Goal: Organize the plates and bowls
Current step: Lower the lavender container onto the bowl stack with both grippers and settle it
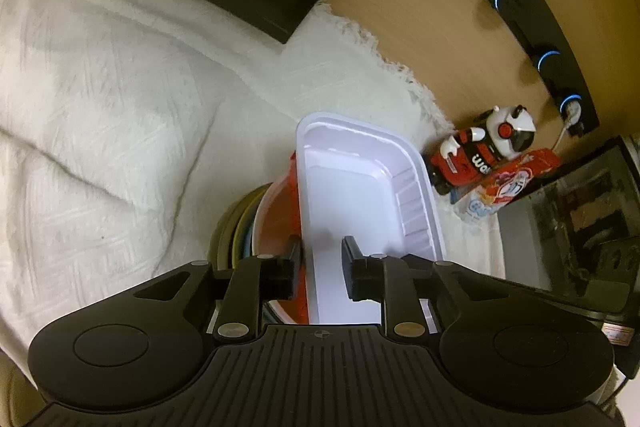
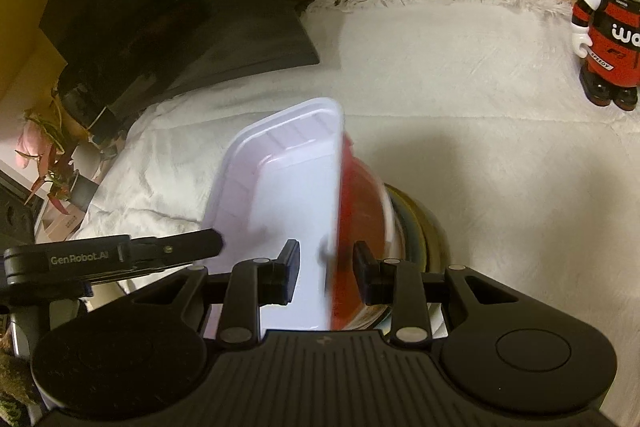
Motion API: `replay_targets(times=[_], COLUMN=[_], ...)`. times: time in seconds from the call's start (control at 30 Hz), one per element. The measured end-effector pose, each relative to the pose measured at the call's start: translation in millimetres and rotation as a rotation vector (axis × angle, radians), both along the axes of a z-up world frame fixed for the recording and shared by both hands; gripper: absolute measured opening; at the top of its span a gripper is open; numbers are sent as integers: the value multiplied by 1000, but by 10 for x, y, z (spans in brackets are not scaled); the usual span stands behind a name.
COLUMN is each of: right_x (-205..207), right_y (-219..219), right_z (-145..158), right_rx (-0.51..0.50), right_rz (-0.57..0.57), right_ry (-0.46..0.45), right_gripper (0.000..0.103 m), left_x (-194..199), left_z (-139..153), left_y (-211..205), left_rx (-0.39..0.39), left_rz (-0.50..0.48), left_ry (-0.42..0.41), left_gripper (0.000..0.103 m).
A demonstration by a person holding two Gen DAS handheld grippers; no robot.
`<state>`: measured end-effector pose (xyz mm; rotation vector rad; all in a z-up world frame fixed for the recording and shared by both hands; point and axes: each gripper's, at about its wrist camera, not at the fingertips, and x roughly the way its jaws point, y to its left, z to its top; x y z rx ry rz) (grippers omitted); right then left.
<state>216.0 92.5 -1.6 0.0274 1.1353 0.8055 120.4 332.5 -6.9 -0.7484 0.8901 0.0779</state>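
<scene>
A white rectangular plastic tray (image 1: 352, 187) sits on top of a red bowl (image 1: 282, 215), which rests on a stack of round plates (image 1: 236, 227) on the white cloth. My left gripper (image 1: 322, 259) is open, its jaws straddling the tray's near-left rim and the red bowl's edge. In the right wrist view the tray (image 2: 280, 179) leans against the red bowl (image 2: 360, 211) above the plates (image 2: 420, 227). My right gripper (image 2: 326, 263) is open, its jaws astride the tray's right rim. The left gripper's finger (image 2: 180, 247) shows at the tray's left side.
A white fringed cloth (image 2: 480, 107) covers the table. A red and white toy robot (image 2: 608, 11) stands at the back right, next to a snack packet (image 1: 508, 183). A black box (image 2: 160, 7) and a potted plant (image 2: 52, 155) stand left. A wooden wall lies behind.
</scene>
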Motion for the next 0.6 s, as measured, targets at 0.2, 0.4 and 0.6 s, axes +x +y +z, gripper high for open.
replay_targets(times=[0.2, 0.4, 0.6], right_x=[-68, -15, 17], right_y=[25, 19, -93], right_z=[19, -50, -145], right_rx=[-5, -24, -40], right_rz=[-2, -26, -43], right_ry=[-8, 1, 31], right_gripper=[30, 30, 30], left_x=[56, 195, 228], left_z=[-1, -11, -40], left_y=[48, -24, -87], left_rx=[16, 17, 2], left_rz=[-4, -60, -90], left_ry=[-14, -2, -7], left_gripper=[23, 24, 23])
